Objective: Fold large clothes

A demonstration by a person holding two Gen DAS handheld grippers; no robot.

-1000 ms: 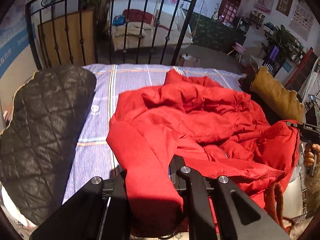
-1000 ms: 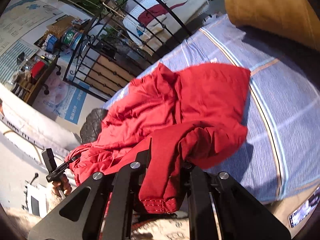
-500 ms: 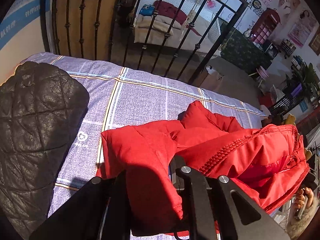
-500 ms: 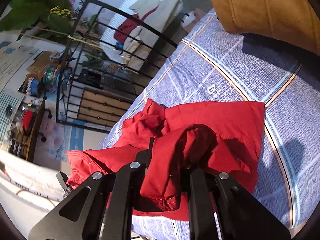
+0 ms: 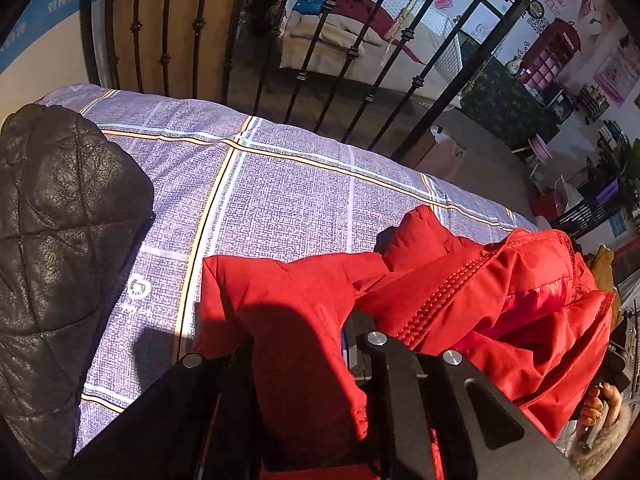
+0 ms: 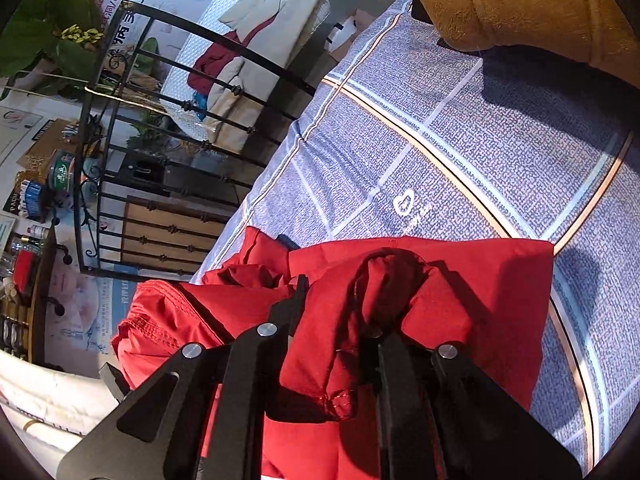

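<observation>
A large red padded jacket point(image 5: 480, 300) is held up off a bed with a purple checked sheet point(image 5: 280, 200). My left gripper point(image 5: 304, 360) is shut on a red fold of it, which drapes over the fingers. In the right wrist view the same red jacket point(image 6: 460, 292) hangs bunched over my right gripper point(image 6: 340, 344), which is shut on a hem edge. The jacket's far end still touches the sheet point(image 6: 500, 152). Both grippers' fingertips are hidden by cloth.
A black quilted jacket point(image 5: 60, 240) lies on the bed's left side. A mustard-brown garment point(image 6: 520, 4) lies at the right side. A black iron bed rail point(image 5: 352, 52) stands at the far end, with a sofa beyond it.
Both grippers have lifted the red jacket and carried it toward the far rail. It was spread over the bed and now hangs folded between them, baring more sheet.
</observation>
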